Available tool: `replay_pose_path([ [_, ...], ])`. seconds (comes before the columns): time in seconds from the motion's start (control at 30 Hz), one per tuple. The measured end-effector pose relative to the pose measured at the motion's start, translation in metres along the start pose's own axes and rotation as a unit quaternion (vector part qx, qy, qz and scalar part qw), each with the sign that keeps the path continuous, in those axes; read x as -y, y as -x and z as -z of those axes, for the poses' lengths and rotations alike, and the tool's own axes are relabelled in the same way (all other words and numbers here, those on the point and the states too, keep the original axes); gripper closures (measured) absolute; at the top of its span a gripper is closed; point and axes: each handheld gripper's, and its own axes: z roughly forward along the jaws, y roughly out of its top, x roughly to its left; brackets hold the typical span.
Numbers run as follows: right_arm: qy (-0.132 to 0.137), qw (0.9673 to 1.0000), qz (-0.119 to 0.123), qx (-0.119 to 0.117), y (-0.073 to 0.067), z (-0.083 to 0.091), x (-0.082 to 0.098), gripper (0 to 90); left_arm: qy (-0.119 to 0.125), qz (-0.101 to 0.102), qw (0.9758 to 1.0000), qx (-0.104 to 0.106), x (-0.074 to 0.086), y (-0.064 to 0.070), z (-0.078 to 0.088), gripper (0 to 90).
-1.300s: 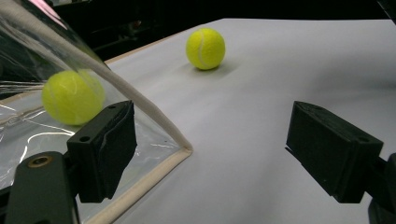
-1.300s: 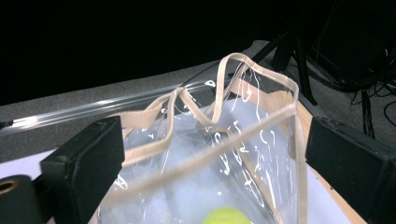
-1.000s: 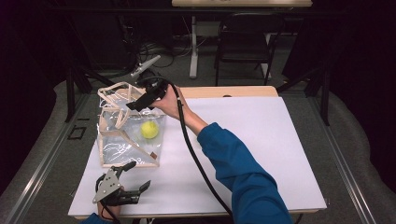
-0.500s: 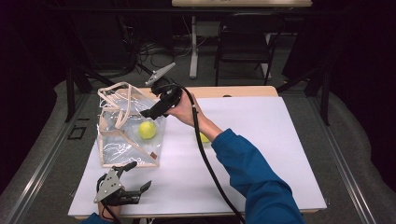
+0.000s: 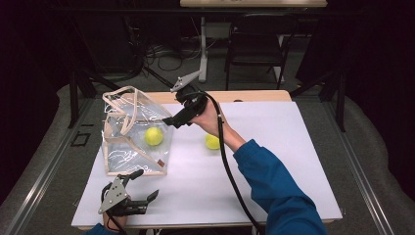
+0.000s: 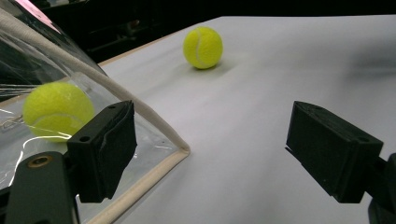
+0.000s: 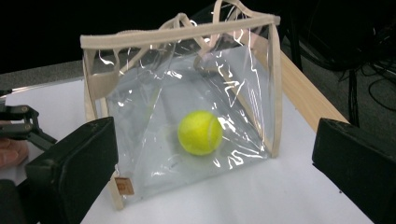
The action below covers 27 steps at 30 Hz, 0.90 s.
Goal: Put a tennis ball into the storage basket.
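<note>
Clear plastic with cream trim makes up the bag (image 5: pixel 132 134), which stands on the white table (image 5: pixel 274 161) at its left side with one yellow ball (image 5: pixel 153 136) resting inside on the bottom. The right gripper (image 5: pixel 172 121) hovers just beside the bag's upper right edge, above the table, jaws spread wide and holding nothing; in the right gripper view the bag (image 7: pixel 187 107) and its ball (image 7: pixel 200 132) sit straight ahead between the two jaws, a little way off. A second ball (image 5: pixel 212 141) lies loose on the table, below the right hand (image 5: pixel 208 117) and apart from the bag. The left gripper (image 5: pixel 144 185) rests at the table's near edge, just in front of the bag's corner, jaws wide apart and empty; its own view has the loose ball (image 6: pixel 202 47) well beyond the jaws.
</note>
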Motion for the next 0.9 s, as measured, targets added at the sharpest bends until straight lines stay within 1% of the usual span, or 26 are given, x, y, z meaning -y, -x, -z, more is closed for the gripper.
replay_pose_path([
  [0.17, -0.009, 0.9999, -0.005, 0.005, 0.002, 0.006, 0.012, 0.0, -0.001, -0.003, 1.0, 0.0, 0.0, 0.0, 0.0, 16.0],
  [0.2, -0.01, 0.9999, -0.004, 0.007, 0.002, 0.008, 0.015, 0.0, -0.003, -0.005, 1.0, 0.004, -0.001, 0.0, 0.0, 16.0],
  [0.27, -0.012, 0.9999, -0.003, 0.009, 0.002, 0.011, 0.019, 0.0, 0.0, -0.003, 1.0, 0.001, 0.0, 0.001, 0.0, 16.0],
  [0.47, -0.007, 0.9998, -0.01, 0.015, 0.003, 0.023, 0.033, 0.0, 0.001, -0.003, 1.0, 0.0, -0.001, 0.001, 0.0, 16.0],
  [0.63, 0.001, 0.9998, -0.014, 0.016, 0.005, 0.031, 0.04, 0.0, 0.003, -0.002, 1.0, 0.0, -0.001, 0.001, 0.001, 16.1],
  [0.8, 0.0, 0.9998, -0.012, 0.017, 0.002, 0.038, 0.047, 0.0, 0.003, -0.001, 1.0, 0.0, -0.001, 0.001, 0.001, 16.0],
  [0.9, -0.002, 0.9997, -0.007, 0.022, 0.0, 0.039, 0.053, 0.0, 0.003, -0.001, 1.0, -0.001, -0.001, 0.001, 0.001, 16.1],
])
